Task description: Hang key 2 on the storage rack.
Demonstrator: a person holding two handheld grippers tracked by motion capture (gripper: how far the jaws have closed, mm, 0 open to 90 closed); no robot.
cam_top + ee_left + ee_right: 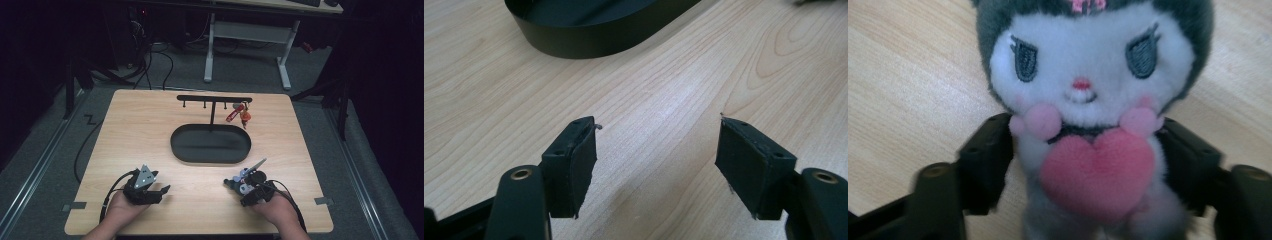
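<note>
A plush toy [1088,75] with a white face, dark grey hood and a pink heart on its chest lies on the wooden table [908,75]. My right gripper [1088,155] has its two black jaws against the toy's sides, just under its arms, pressing into the fur. In the high view the toy [233,183] is a small grey lump at the tip of the right gripper [242,189], near the table's front right. My left gripper [161,194] rests at the front left, jaws wide apart; in its own view the left gripper [656,155] holds only bare wood between the pads.
A black oval tray [172,142] sits mid-table, its wall also in the left gripper view as the tray [589,40]. Behind it stands a black hook rack [214,98] with a red and orange keychain [237,114] hanging at its right end. Desk legs and cables are beyond the table.
</note>
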